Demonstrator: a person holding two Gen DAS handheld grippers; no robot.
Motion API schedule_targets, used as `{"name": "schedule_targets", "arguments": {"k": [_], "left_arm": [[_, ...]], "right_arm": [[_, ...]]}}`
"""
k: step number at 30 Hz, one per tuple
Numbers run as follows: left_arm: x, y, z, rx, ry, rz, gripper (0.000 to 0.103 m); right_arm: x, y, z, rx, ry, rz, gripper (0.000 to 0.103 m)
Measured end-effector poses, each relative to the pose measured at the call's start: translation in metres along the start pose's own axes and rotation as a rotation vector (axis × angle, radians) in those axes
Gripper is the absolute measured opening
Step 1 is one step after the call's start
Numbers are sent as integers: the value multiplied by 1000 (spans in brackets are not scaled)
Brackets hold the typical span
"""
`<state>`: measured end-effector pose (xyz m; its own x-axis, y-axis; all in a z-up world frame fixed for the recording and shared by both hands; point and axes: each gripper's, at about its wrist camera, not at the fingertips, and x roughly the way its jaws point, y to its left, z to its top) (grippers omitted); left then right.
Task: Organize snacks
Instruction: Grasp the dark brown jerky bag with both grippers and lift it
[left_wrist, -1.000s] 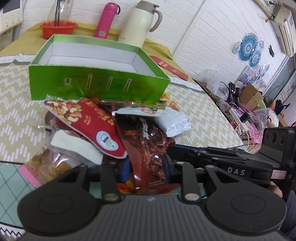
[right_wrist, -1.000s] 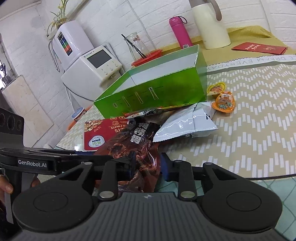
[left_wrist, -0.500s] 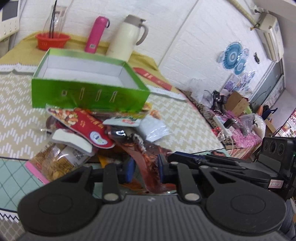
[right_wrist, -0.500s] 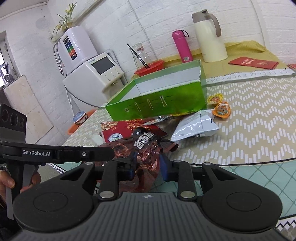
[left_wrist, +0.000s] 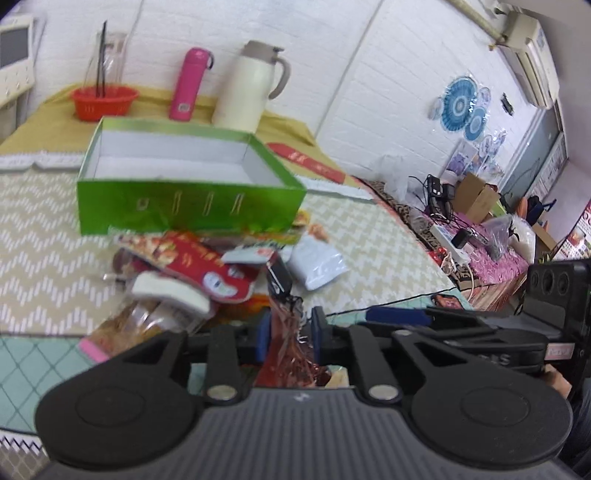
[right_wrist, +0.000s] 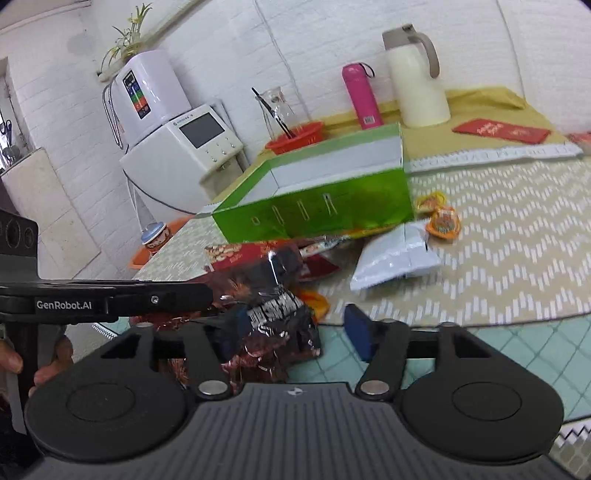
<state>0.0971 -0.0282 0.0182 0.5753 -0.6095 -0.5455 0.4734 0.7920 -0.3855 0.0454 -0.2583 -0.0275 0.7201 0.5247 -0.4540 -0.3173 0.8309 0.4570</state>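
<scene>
Snacks (left_wrist: 207, 266) are being boxed: left gripper (left_wrist: 289, 334) is pinching the brown packet (right_wrist: 273, 321), right gripper (right_wrist: 295, 332) has just been opening wide around it, green box (left_wrist: 192, 206) being next.

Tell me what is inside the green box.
The green box shows only bare white inner walls and floor in the left wrist view. Its near wall hides the front strip of the floor, so anything lying there cannot be seen.
</scene>
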Motion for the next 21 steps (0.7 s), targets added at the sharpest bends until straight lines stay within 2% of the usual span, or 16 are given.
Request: {"name": "schedule_targets", "arguments": {"k": [4,7,8,13,14,15,16,18,21], "left_arm": [[7,17,-6,-53,44,-28,15],[9,17,-9,-20,64,-21,16],[11,17,-11,-8,74,-16,19],[19,21,-18,-13,102,-38,19],[19,20,-19,-1,92,-36,15],[19,18,-20,14,86,-24,14],[18,19,-20,11,83,-26,14],[12,18,-18,-19,78,-53,12],[-6,7,-13,1,25,-77,12]], "right_arm": [[9,-7,-14,111,55,116,103],[18,-5,-22,114,89,115,103],[18,-4,-24,109,76,118,103],[30,0,-27,61,79,116,103],[32,-2,-28,56,65,121,97],[35,-3,-27,75,71,141,67],[33,-6,-26,123,64,146,65],[21,0,-22,80,24,129,60],[-1,13,-11,23,-24,120,55]]}}
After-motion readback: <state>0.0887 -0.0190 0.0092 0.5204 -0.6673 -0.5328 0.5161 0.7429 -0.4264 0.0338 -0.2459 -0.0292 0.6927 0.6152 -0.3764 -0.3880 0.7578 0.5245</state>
